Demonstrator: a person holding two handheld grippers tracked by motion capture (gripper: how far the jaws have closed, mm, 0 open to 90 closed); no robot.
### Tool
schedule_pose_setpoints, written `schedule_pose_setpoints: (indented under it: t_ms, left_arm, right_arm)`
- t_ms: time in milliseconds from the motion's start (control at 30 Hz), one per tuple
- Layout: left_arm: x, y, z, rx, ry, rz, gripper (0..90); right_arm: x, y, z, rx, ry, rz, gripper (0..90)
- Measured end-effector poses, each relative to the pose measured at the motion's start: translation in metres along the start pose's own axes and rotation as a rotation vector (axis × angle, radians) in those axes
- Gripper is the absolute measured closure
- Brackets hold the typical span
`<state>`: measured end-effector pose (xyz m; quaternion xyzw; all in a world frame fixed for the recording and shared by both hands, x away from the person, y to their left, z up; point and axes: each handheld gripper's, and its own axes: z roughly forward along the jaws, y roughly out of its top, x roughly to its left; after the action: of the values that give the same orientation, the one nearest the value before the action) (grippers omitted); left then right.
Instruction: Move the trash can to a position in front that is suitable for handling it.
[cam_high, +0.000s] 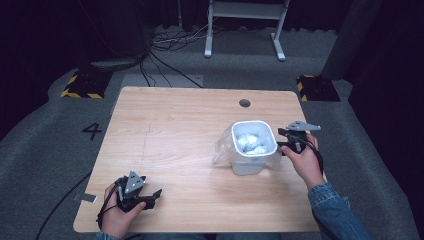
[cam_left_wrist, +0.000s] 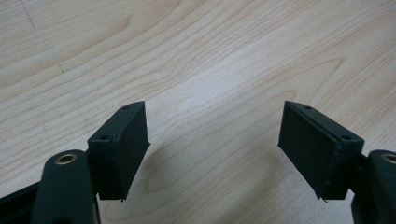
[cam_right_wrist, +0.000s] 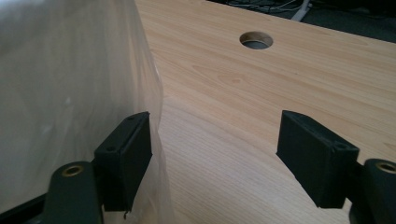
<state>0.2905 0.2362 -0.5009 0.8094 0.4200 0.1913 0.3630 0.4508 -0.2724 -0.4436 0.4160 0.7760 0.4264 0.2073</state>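
A small white bin (cam_high: 251, 150) stands on the right half of the bench (cam_high: 175, 140), lined with a clear plastic bag (cam_high: 223, 147) whose loose film hangs down the outside on the bin's left and around its rim. Crumpled white paper (cam_high: 250, 142) lies inside. In the right gripper view the bag (cam_right_wrist: 70, 93) shows as a cloudy sheet at the left, and its edge falls right beside the left jaw (whether film and pad actually touch I cannot tell).

The right hand-held gripper (cam_high: 290, 140) sits just beside the bin's right wall, held by a hand in a denim sleeve (cam_high: 332, 205); its jaws are spread wide (cam_right_wrist: 215, 154), with bare wood between them. A round cable hole (cam_right_wrist: 256, 40) lies beyond on the bench top.

The left hand-held gripper (cam_high: 145, 192) rests well apart from the bin, near the bench's front left corner. Its jaws are spread too (cam_left_wrist: 215, 149), over bare wood grain.
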Motion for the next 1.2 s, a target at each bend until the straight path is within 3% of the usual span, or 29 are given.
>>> schedule_pose_setpoints:
  t_ms: [100, 133, 300, 433, 467, 500, 533, 567, 667, 733, 767, 800, 933, 1000, 1033, 1200]
  left_arm:
    - [0.001, 0.002, 0.002, -0.009, -0.004, -0.003, 23.8]
    - [0.003, 0.008, 0.005, -0.017, 0.009, -0.01, 23.9]
    - [0.0, 0.027, 0.009, -0.073, -0.007, -0.035, 24.9]
    - [-0.009, 0.052, 0.016, -0.11, -0.012, -0.016, 25.6]
    - [-0.009, 0.052, 0.016, -0.11, -0.012, -0.016, 25.6]
    - [-0.012, 0.064, 0.021, -0.128, -0.022, -0.008, 25.7]
    - [-0.012, 0.064, 0.021, -0.128, -0.022, -0.008, 25.7]
    - [-0.014, 0.069, 0.023, -0.133, -0.027, -0.002, 25.8]
    - [-0.019, 0.081, 0.033, -0.136, -0.046, 0.013, 26.0]
    - [-0.021, 0.088, 0.045, -0.143, -0.094, -0.017, 27.8]
    - [-0.021, 0.088, 0.045, -0.143, -0.094, -0.017, 29.5]
    - [-0.023, 0.091, 0.054, -0.137, -0.132, -0.031, 30.0]
    - [-0.03, 0.095, 0.066, -0.109, -0.163, -0.02, 31.7]
    - [-0.034, 0.096, 0.067, -0.087, -0.143, 0.011, 40.2]
    - [-0.038, 0.096, 0.066, -0.048, -0.153, 0.013, 42.9]
    - [-0.048, 0.093, 0.059, -0.023, -0.156, 0.057, 48.9]
  right_arm:
    - [0.007, -0.002, 0.002, 0.005, 0.025, -0.007, 26.4]
    - [0.015, -0.004, 0.003, 0.012, 0.039, -0.019, 26.6]
    - [0.043, -0.009, 0.004, 0.013, 0.093, -0.053, 25.7]
    - [0.064, -0.012, 0.006, 0.014, 0.132, -0.084, 25.4]
    - [0.064, -0.012, 0.006, 0.014, 0.132, -0.084, 25.4]
    - [0.076, -0.013, 0.007, 0.012, 0.16, -0.092, 25.2]
    - [0.076, -0.013, 0.007, 0.012, 0.16, -0.092, 25.2]
    - [0.085, -0.014, 0.009, 0.017, 0.182, -0.103, 24.9]
    - [0.093, -0.015, 0.01, 0.015, 0.203, -0.108, 24.7]
    - [0.099, -0.017, 0.013, 0.01, 0.218, -0.101, 24.4]
    - [0.099, -0.017, 0.013, 0.01, 0.218, -0.101, 24.4]
    - [0.1, -0.019, 0.015, 0.009, 0.218, -0.089, 24.5]
    - [0.102, -0.025, 0.018, 0.004, 0.218, -0.072, 24.8]
    - [0.104, -0.028, 0.018, 0.001, 0.217, -0.079, 27.3]
    - [0.105, -0.029, 0.017, -0.001, 0.216, -0.077, 28.2]
    - [0.11, -0.034, 0.012, -0.004, 0.219, -0.081, 32.0]
